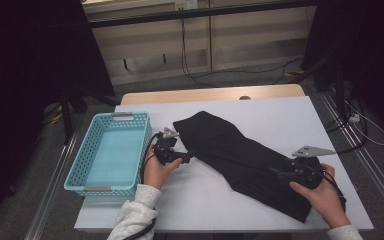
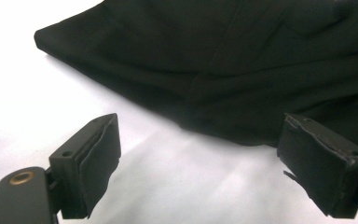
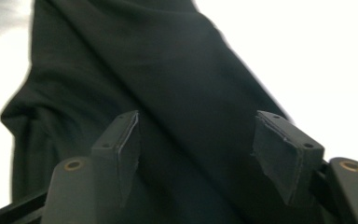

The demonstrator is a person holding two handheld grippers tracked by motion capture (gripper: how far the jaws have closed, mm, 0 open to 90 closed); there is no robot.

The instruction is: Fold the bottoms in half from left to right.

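Closest to me, the person's right gripper [image 1: 284, 173] sits at about four o'clock on the white tabletop [image 1: 280, 112], over the near end of the long black folded cloth garment [image 1: 240, 152]. Its jaws stand apart with nothing pinched; in the right gripper view the dark fabric [image 3: 168, 93] runs on beneath and between the two pads [image 3: 284, 154] without either pressing it. The left gripper [image 1: 186, 157], at about eight o'clock, is likewise spread wide and empty, hovering just off the garment's left edge [image 2: 135, 100], with bare table under the pads [image 2: 95, 154].

The garment lies diagonally across the middle of the table, from roughly eleven o'clock down to the four o'clock corner, flat but bunched into long folds.

Further out at nine o'clock stands the light blue perforated plastic basket [image 1: 75, 172], empty (presumably where the cloth is headed).

To my eye the step is taking a fresh hold for folding or gathering. To do it well, each gripper should come down low, bite a full layer of cloth at the edge rather than a loose wrinkle, and close firmly before lifting, both ends rising together so the fabric does not slide or drag.
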